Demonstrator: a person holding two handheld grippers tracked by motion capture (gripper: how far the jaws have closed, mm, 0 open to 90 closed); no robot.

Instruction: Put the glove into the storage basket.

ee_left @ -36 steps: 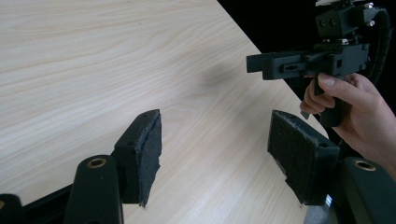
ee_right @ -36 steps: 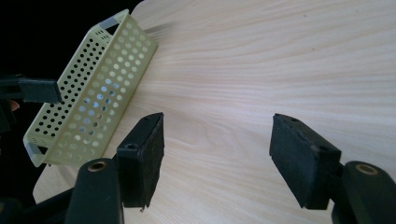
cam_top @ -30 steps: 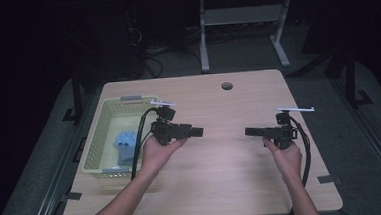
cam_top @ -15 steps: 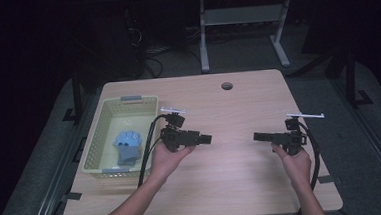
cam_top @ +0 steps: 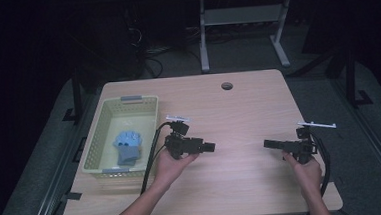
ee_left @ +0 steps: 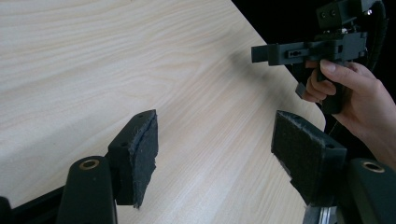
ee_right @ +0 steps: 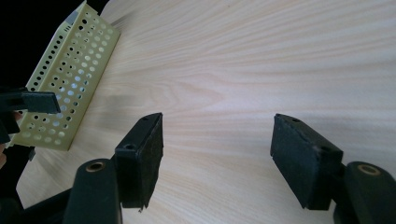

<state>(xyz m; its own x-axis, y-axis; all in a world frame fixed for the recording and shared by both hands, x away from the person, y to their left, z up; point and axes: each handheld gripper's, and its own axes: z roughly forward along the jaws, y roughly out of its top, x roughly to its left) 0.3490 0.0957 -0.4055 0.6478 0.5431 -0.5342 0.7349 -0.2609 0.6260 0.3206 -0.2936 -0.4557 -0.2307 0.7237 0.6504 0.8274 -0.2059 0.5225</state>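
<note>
A pale yellow perforated basket stands on the left of the wooden table. A blue crumpled item lies inside it. My left gripper is held just right of the basket and points right. Its jaws stand open over bare wood with nothing between them. My right gripper is held near the table's right edge and points left at the other one. It is open and empty too. The two tips face each other with a gap between.
A round cable hole sits at the table's far middle. The basket's side wall is at the left of the right gripper view. Beyond the table there is a dark floor with cables and a metal stand.
Both hands have drawn back toward the near edge and drifted slightly right. The jaws of both grippers stay open and empty.
</note>
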